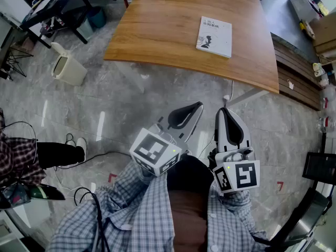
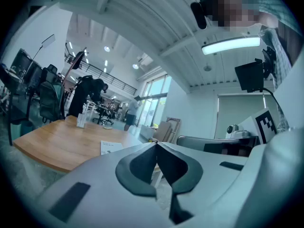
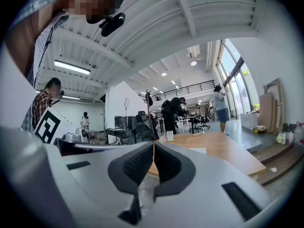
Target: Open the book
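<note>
The person is holding both grippers low and close in front of the body, with the checked-sleeved forearms (image 1: 128, 196) drawn in side by side. The left gripper (image 1: 197, 107) is pointing forward and leaning toward the right one, its jaws meeting at the tips with nothing between them. The right gripper (image 1: 224, 111) is pointing straight ahead just beside it, and its jaws are likewise pressing together, empty.

- Wooden table (image 1: 157, 30), its near edge curved.
- Pale waste bin (image 1: 68, 67) standing on the grey floor (image 1: 131, 114), near the table's left corner.
- White shoe (image 1: 81, 143), left.
- Cardboard boxes (image 1: 326, 30), far right.
</note>
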Motion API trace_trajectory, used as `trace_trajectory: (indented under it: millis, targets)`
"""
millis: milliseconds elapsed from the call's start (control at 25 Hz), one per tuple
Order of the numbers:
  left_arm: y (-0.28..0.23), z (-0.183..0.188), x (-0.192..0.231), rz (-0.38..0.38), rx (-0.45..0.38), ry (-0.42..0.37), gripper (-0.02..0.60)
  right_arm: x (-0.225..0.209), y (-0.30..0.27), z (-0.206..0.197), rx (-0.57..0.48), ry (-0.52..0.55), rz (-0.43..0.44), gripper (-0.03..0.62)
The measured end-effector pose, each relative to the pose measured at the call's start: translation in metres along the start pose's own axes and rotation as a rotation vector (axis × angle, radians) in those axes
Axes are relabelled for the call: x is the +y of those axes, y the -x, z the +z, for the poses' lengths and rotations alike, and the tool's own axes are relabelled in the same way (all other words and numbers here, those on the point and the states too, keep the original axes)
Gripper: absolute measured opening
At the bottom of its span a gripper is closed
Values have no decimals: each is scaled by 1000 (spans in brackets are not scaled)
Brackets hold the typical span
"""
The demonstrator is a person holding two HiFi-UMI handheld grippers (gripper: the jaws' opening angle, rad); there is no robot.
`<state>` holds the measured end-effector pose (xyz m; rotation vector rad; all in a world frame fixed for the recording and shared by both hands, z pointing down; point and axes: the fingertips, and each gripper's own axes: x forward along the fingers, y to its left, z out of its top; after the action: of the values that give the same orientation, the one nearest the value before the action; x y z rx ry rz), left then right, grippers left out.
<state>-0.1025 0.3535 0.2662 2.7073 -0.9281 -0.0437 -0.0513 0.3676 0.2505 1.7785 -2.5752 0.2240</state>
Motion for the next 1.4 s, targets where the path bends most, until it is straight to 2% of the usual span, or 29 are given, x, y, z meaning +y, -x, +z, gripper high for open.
trace_trajectory:
  millis: [520,920,1400]
  targets:
    - [-2,-1,-1,6,0,-3,8,-6,2,0,-2,-8,-6,23]
    - [-10,-1,-6,44,-14,-1,8,-30,12,0,0,-13,-31,23]
    - [-30,4,-38,90,-44,-34,8,-61,38,10,-27,-12,7,23]
